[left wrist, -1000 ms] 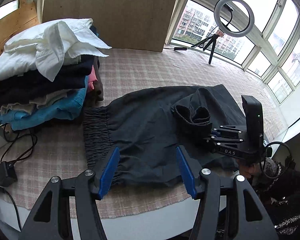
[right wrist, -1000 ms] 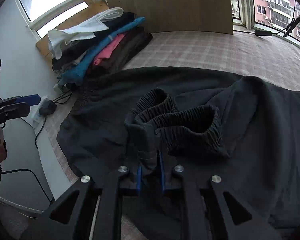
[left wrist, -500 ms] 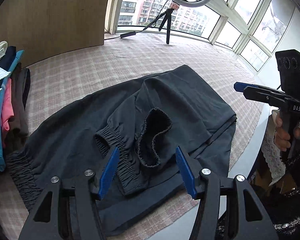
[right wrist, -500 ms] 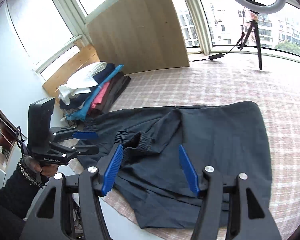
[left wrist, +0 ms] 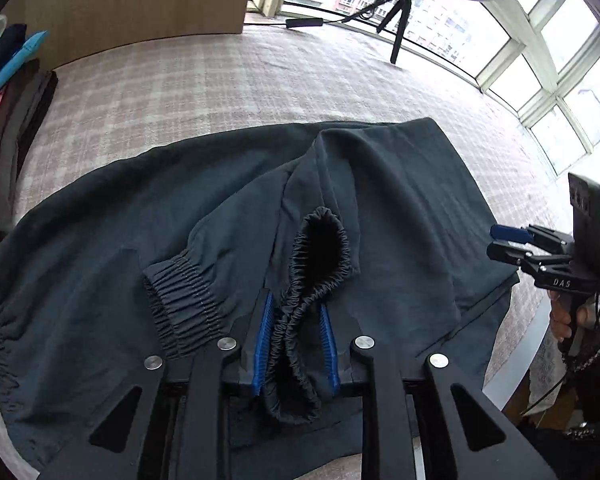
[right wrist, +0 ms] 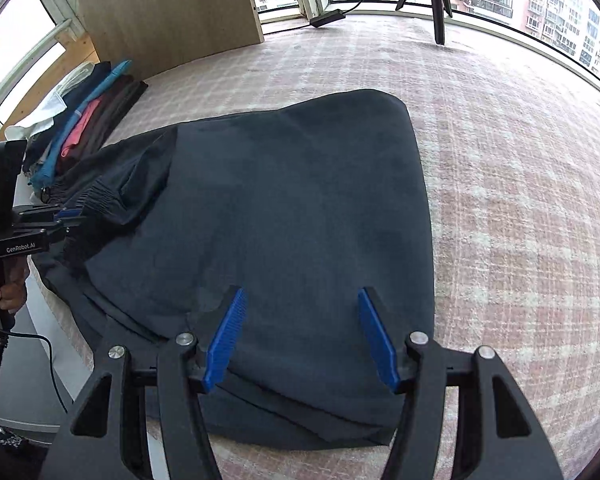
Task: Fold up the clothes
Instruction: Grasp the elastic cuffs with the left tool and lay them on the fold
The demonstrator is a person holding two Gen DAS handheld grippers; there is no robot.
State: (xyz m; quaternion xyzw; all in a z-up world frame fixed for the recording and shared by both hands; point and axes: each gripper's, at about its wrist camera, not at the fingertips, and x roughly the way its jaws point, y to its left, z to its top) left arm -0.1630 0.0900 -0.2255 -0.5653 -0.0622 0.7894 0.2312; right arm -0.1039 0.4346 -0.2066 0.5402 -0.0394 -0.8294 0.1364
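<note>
Dark trousers [left wrist: 380, 200] lie folded over on the checked cloth, and also show in the right wrist view [right wrist: 292, 208]. My left gripper [left wrist: 296, 320] is shut on an elastic ankle cuff [left wrist: 320, 260]; a second cuff [left wrist: 184, 292] lies beside it. My right gripper [right wrist: 300, 320] is open and empty above the folded end of the trousers. It also shows at the right edge of the left wrist view [left wrist: 508, 240]. The left gripper shows at the left edge of the right wrist view [right wrist: 64, 218].
A stack of folded clothes [right wrist: 80, 128] lies at the far left. A wooden board [right wrist: 168, 8] stands behind it. A ring-light tripod [left wrist: 400, 20] and its cable stand by the windows. The table's near edge [right wrist: 260, 460] runs under my grippers.
My left gripper has moved in and closed on the ankle cuff. My right gripper, which let go of the cuffs, has moved right over the folded end and stays open.
</note>
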